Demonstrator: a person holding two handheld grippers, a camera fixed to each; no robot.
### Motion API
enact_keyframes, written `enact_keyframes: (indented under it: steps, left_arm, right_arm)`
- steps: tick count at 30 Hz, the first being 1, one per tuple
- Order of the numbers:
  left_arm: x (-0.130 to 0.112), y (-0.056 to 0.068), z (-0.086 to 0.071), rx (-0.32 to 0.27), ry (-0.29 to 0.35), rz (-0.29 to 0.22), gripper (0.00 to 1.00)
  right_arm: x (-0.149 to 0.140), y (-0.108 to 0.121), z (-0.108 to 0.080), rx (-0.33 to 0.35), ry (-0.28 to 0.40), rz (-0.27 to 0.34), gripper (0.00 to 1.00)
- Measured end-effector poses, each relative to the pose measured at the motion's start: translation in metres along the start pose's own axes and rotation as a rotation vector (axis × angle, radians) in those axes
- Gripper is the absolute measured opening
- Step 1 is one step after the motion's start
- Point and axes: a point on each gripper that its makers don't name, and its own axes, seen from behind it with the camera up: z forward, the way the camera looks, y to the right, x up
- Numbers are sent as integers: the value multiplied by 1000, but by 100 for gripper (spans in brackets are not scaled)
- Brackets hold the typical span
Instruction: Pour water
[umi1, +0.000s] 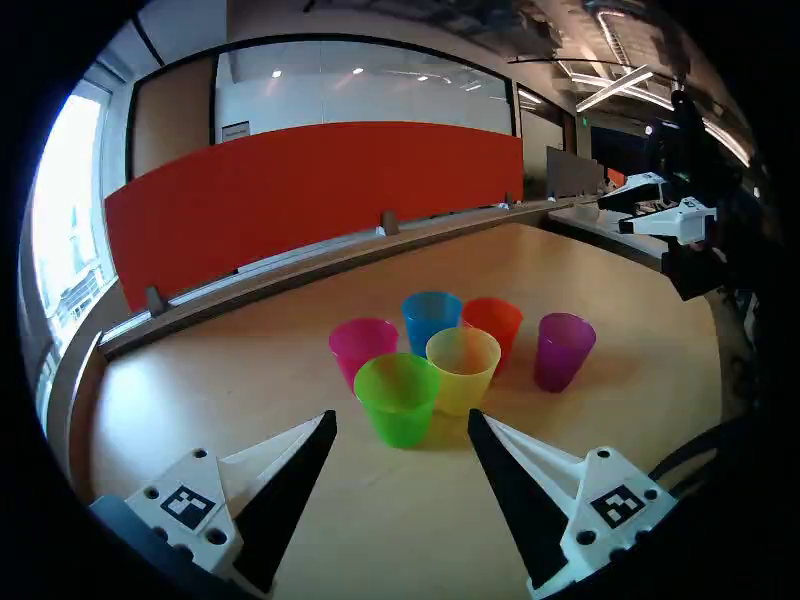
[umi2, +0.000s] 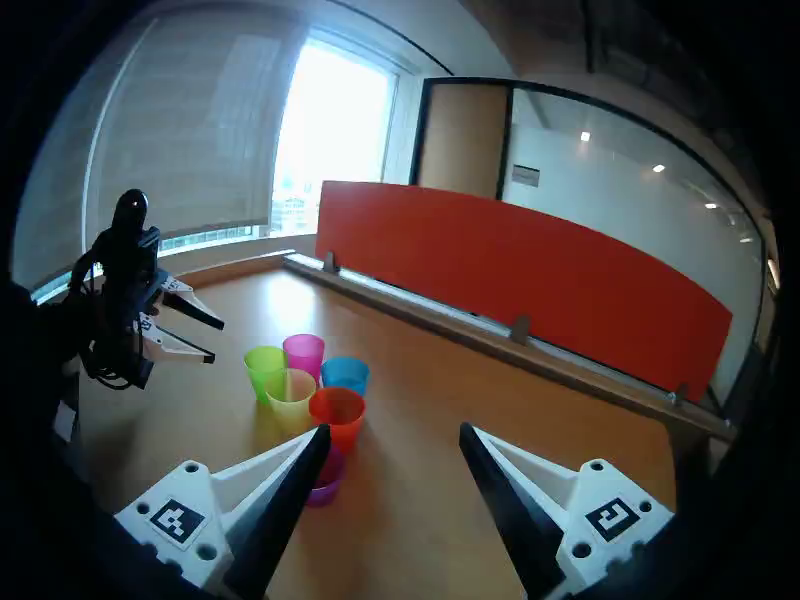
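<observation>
Six plastic cups standing upright in a tight cluster on the wooden table, about in its middle. From the left gripper view: green cup nearest, yellow cup just beside it on the right, touching or nearly touching. Behind these two, in a row, pink cup, blue cup and orange cup. Purple cup a little apart at the right end of the group. Left gripper aimed at the cluster, jaws spread wide and gripping nothing, the green cup seen just ahead between the two dark fingertips. Right gripper also with jaws wide apart and empty, bare wood between its fingers. In the right gripper view the same cluster to the left of centre, the purple cup half hidden behind the left finger, the orange cup just beyond that fingertip. Also there, far at the left edge, the left gripper again, raised above the table, fingers parted, pointing toward the cups. In the left gripper view, the right gripper at the far right, well apart from the cups. Along the far edge of the table a long orange partition, and beyond it a bright window.
</observation>
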Motion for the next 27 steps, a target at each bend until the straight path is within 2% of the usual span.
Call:
enact_keyframes:
  steps: [9,21,27]
  left_arm:
    - [-5,-4,23,-36,-58,35,97]
    - [-18,-4,54,-82,-123,38,98]
    - [-17,-3,67,-96,-144,58,98]
  right_arm:
    - [9,-7,26,51,-29,-42,100]
    - [20,-11,67,111,-60,-72,100]
    - [22,-14,86,152,-79,-87,100]
